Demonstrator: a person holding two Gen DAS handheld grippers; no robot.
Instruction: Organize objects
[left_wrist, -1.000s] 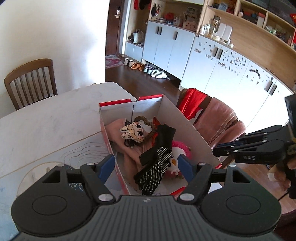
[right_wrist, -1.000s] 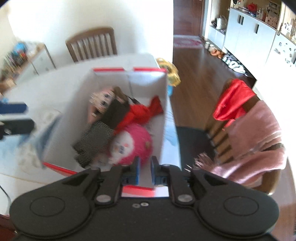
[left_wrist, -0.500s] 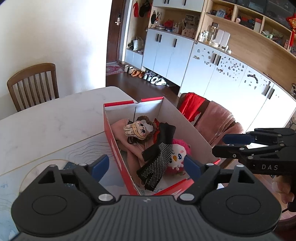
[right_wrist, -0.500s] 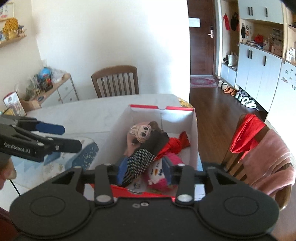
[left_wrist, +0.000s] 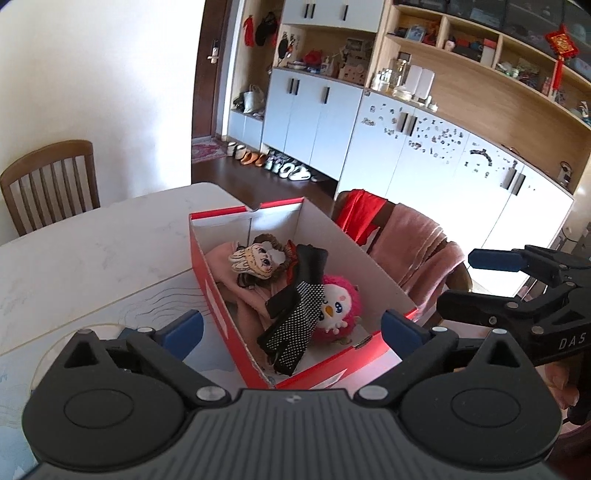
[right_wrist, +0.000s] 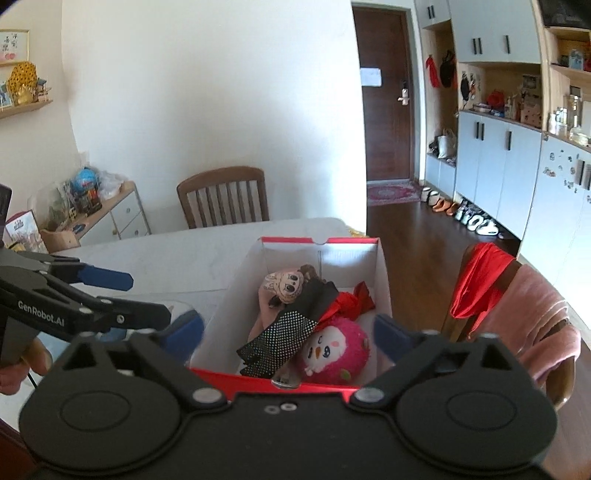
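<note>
Since a sec ago your right hand-held gripper (right_wrist: 288, 328) pulled back from the box (right_wrist: 382, 280); its jaws, nearly shut then, are opening w/ nothing between. Left hand-held gripper (left_wrist: 291, 325) jaws also opening, empty. Box sits on the desk (left_wrist: 92, 251), w/ pink plush (right_wrist: 336, 350), dotted glove (right_wrist: 284, 332), doll (right_wrist: 284, 282) inside.

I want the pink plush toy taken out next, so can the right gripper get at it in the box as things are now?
Probably yes. The right gripper, its jaws opening with nothing between them, faces the open-topped box. The pink plush lies at the near end, though the dotted black glove overlaps one side.
</note>
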